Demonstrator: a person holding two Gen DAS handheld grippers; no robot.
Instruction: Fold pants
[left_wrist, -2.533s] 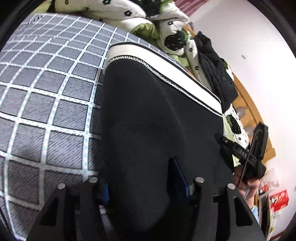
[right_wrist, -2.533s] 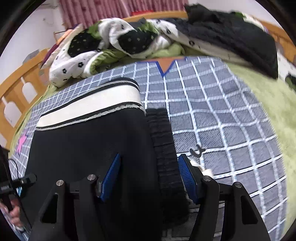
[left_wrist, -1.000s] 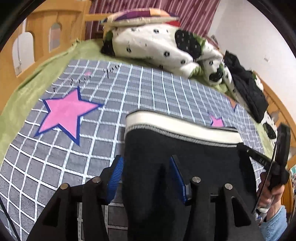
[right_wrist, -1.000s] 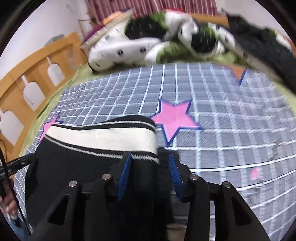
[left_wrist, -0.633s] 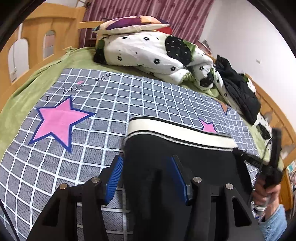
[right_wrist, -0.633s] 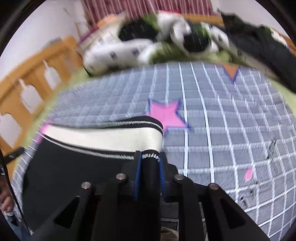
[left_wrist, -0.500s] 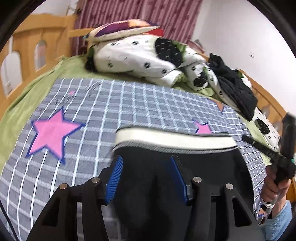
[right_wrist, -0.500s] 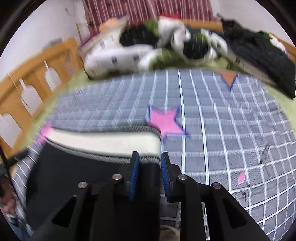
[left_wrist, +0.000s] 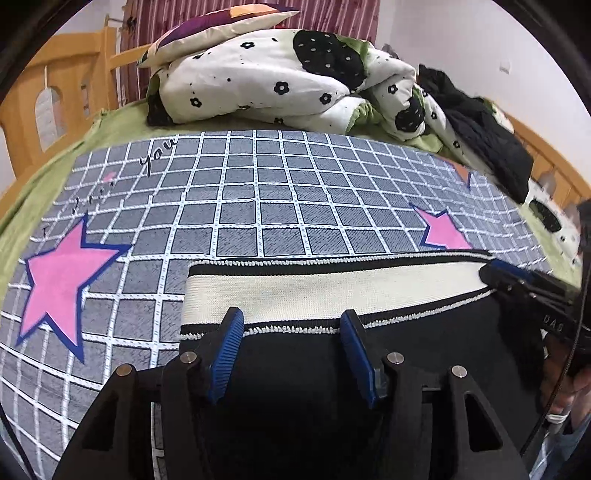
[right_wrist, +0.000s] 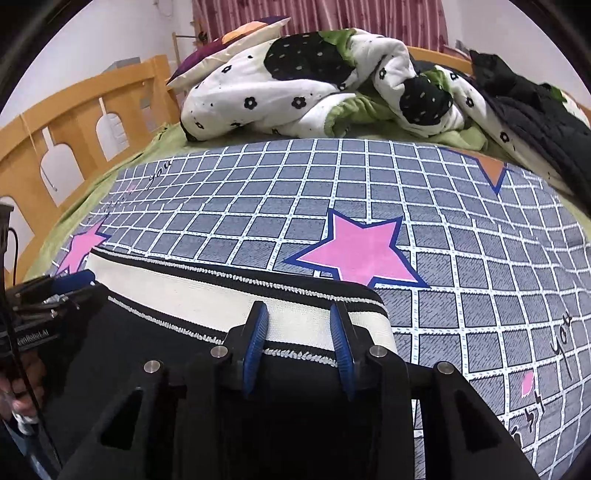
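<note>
The black pants (left_wrist: 424, 354) with a cream waistband (left_wrist: 332, 284) lie folded on the grey checked sheet (left_wrist: 258, 206). My left gripper (left_wrist: 291, 332) is open over the left part of the pants, its blue pads just below the waistband. My right gripper (right_wrist: 299, 332) is open over the right end of the waistband (right_wrist: 177, 291), with the pants (right_wrist: 129, 354) under it. Each gripper shows at the edge of the other's view: the right one (left_wrist: 524, 284) and the left one (right_wrist: 55, 288).
A crumpled white flowered quilt (left_wrist: 280, 74) and a pillow (left_wrist: 214, 26) lie at the head of the bed. A black garment (right_wrist: 532, 110) lies at the far right. A wooden bed rail (right_wrist: 74, 122) runs along the left. Pink stars (right_wrist: 358, 251) mark the sheet.
The waistband has been carried up and laid flat on the sheet. My right gripper, shut on the waistband's end half a second ago, has opened. Both grippers now sit lower over the pants.
</note>
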